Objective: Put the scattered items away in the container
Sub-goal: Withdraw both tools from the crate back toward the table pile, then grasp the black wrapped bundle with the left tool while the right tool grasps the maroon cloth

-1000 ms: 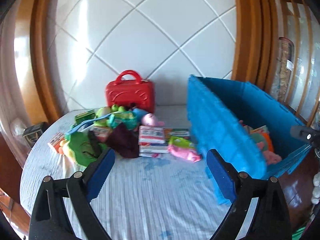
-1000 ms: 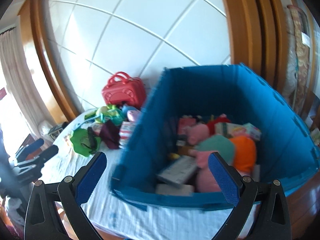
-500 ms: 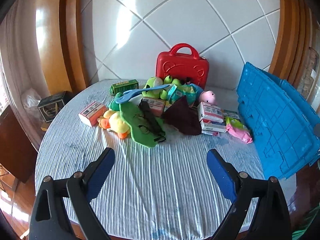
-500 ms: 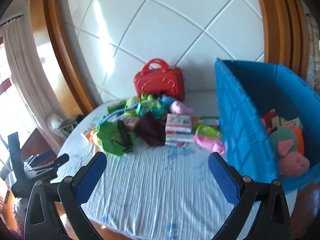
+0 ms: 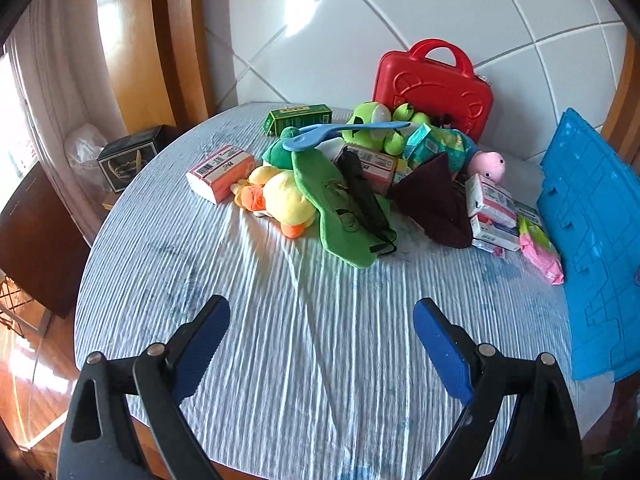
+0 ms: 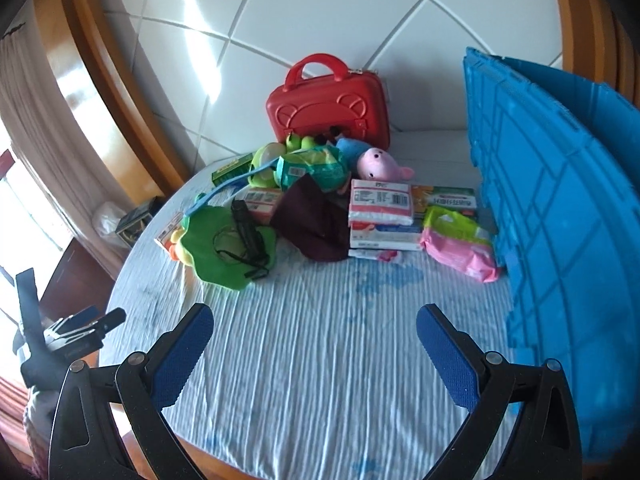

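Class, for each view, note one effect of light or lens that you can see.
Left wrist view: sun glare on the tiled wall, and the plush duck casts a shadow on the cloth. Right wrist view: fisheye bends the blue container wall into a curve.

Both views have been swung leftward, away from the blue crate (image 6: 560, 208) — its inside is no longer seen, only its outer wall at the right edge. The pile of toys (image 5: 360, 176) has been brought closer and centred.

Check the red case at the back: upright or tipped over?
Upright. The red case stands on its bottom edge against the tiled wall, handle on top, toys piled at its foot.
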`<state>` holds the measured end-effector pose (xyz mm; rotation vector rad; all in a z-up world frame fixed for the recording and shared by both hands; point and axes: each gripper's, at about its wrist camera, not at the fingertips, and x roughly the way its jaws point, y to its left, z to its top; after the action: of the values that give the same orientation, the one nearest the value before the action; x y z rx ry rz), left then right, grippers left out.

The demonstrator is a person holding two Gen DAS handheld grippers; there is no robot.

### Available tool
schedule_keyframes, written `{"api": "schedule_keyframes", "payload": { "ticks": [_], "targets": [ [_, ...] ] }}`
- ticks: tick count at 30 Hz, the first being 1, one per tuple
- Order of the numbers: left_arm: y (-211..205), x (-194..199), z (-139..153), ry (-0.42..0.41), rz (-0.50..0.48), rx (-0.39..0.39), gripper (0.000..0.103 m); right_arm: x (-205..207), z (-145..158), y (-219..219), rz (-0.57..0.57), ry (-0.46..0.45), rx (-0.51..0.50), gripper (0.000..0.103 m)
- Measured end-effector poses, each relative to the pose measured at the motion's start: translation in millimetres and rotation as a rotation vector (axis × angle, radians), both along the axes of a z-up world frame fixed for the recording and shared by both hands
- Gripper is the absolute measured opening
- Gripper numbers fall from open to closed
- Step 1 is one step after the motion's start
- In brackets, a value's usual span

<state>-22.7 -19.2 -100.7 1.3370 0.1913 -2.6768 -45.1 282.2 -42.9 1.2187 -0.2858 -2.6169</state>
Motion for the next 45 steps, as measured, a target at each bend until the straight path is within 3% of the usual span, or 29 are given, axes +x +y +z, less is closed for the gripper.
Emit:
{"api": "schedule_keyframes", "payload": {
  "ticks": [7, 14, 19, 21, 24, 29, 33, 40, 41, 45],
  "targets": [
    [18.2, -47.7, -33.3, -0.097, 0.000, 0.018, 0.094, -61.7, -39.0, 5.2, 0.048, -0.081, 0.014, 0.103],
    [36.5, -114.0, -50.7, -0.104, -0.055, 0.023, 0.094, -112.4, -74.0, -18.9, 0.092, -0.152, 0.043, 0.103],
    [34.0, -186.1, -71.9, -0.103, -0.043, 0.029, 0.094, -150.4, -86.1, -38.9, 0.093, -0.162, 0.048, 0.103],
    [32.5, -215.8, -92.1, -0.140, -0.041, 0.038, 0.090, -166.5, -90.4, -45.2, 0.091, -0.163, 0.050, 0.103],
    [33.7, -247.8, -122.7, -0.208, -0.045, 0.034, 0.076, -191.2, -99.9, -53.8, 0.090, -0.171, 0.046, 0.103],
    [35.6, -265.3, -147.0, -0.232, -0.062, 0.045, 0.070, -233.1, -129.2, -80.2, 0.135, -0.209, 0.100, 0.101],
    [35.7, -279.7, -162.8, -0.240, -0.072, 0.110, 0.069, -262.6, -158.6, -96.6, 0.160, -0.244, 0.109, 0.085],
    [40.3, -296.5, -188.9, -0.260, -0.023, 0.065, 0.070, -302.2, -205.0, -114.4, 0.210, -0.252, 0.147, 0.085],
    [42.2, -297.0, -190.6, -0.257, -0.016, 0.063, 0.077, -305.2, -212.1, -116.7, 0.210, -0.251, 0.173, 0.085],
    [43.5, -297.5, -192.1, -0.244, 0.004, 0.079, 0.080, -306.7, -227.0, -120.6, 0.191, -0.226, 0.218, 0.103]
  ]
}}
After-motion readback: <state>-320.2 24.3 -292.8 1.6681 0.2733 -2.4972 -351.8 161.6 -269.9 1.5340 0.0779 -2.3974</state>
